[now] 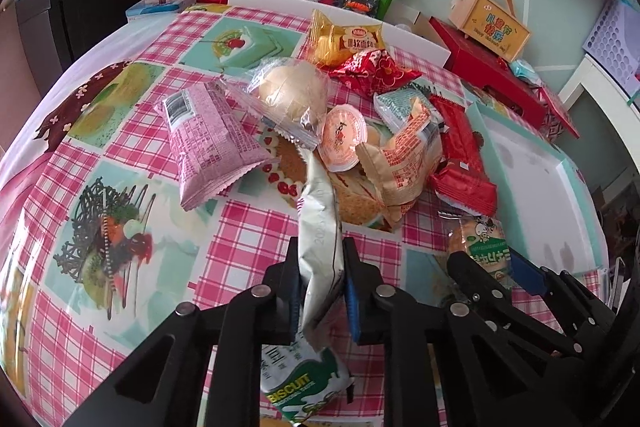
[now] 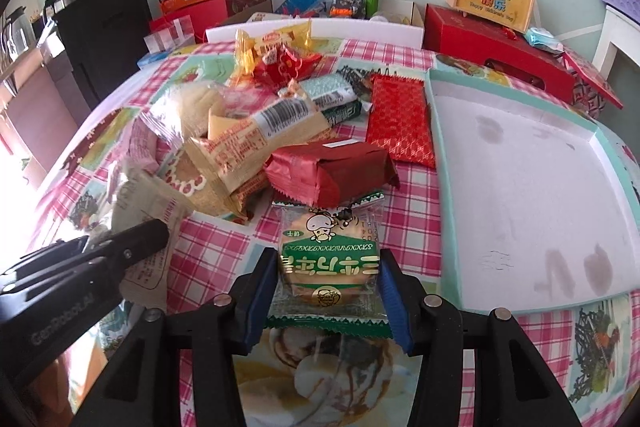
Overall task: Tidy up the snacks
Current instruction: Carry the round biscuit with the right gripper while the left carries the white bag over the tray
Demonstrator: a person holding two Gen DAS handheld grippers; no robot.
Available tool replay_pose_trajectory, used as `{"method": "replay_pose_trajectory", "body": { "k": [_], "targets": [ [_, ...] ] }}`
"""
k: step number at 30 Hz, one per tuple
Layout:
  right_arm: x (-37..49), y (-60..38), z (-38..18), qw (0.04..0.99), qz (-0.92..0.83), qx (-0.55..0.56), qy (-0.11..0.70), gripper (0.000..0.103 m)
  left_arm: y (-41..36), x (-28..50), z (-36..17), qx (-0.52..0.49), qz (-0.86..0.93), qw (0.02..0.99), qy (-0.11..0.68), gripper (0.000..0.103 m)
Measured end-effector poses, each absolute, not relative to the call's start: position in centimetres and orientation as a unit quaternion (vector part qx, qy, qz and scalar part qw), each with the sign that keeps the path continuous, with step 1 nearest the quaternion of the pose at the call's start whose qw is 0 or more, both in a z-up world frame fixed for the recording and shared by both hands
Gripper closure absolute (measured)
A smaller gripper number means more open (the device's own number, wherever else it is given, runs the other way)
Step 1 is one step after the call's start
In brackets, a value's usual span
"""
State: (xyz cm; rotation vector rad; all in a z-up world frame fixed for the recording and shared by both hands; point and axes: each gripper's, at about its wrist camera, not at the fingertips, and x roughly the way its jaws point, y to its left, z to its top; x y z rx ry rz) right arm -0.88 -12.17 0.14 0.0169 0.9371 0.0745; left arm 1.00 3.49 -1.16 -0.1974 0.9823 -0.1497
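Both of my grippers are pinching snacks right now. My left gripper (image 1: 320, 267) is squeezed tight on a silver biscuit pack (image 1: 320, 239). The pack stands up between the pads, and its green and white end hangs down below my fingers. My right gripper (image 2: 328, 283) is closed part way, with its blue pads pressing the two sides of a green cracker pack (image 2: 330, 259). That pack lies flat on the checked tablecloth (image 2: 224, 247), just in front of the snack pile.

On the right side of the table sits a big flat tray (image 2: 436, 187) with a mint green rim. Its white floor has a few gray smudges, and no snack is in it. It is just beside the cracker pack.

The pile is in the middle of the table. It has a pink pack (image 1: 208, 147), a clear bag with a round bun (image 1: 288, 95), a little jelly cup (image 1: 342, 139), a yellow pack (image 1: 348, 41), a dark red pack (image 2: 332, 173) and a flat red pack (image 2: 400, 119). The dark red pack touches the top edge of my cracker pack.

The snacks lie on top of each other, so I cannot see all of them. My own arms hide the near part of the table. Boxes at the back are small and hard to make out.
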Motion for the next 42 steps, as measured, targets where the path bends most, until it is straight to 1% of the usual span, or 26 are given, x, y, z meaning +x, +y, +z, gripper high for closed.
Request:
{"method": "replay_pose_trajectory", "body": {
  "k": [8, 15, 19, 24, 31, 37, 42],
  "targets": [
    [-2.2, -13.4, 2.4, 0.905, 0.037, 0.037, 0.422, 0.050, 3.8, 0.3, 1.0, -0.107, -0.075, 0.896, 0.424, 0.084],
    [-2.6, -14.2, 4.2, 0.918, 0.037, 0.053, 0.391, 0.050, 2.6, 0.2, 2.8, -0.094, -0.097, 0.912, 0.388, 0.084],
    [-2.3, -16.1, 4.6, 0.923, 0.003, 0.056, 0.382, 0.050, 0.5, 0.8, 3.1, -0.066, -0.112, 0.912, 0.389, 0.084],
    [-2.1, -20.7, 5.1, 0.925, -0.070, 0.070, 0.366, 0.050, -2.6, 1.7, 4.0, -0.038, -0.141, 0.911, 0.385, 0.084],
    [-2.3, -28.9, 4.5, 0.909, -0.174, 0.125, 0.356, 0.050, -9.3, 2.4, 4.8, 0.006, -0.207, 0.900, 0.382, 0.084],
    [-2.5, -33.8, 3.4, 0.894, -0.228, 0.145, 0.356, 0.050, -14.8, 2.9, 4.2, 0.037, -0.258, 0.885, 0.385, 0.084],
    [-2.3, -35.8, 2.7, 0.886, -0.253, 0.148, 0.359, 0.050, -17.9, 4.3, 3.1, 0.044, -0.276, 0.874, 0.397, 0.084]
  ]
}}
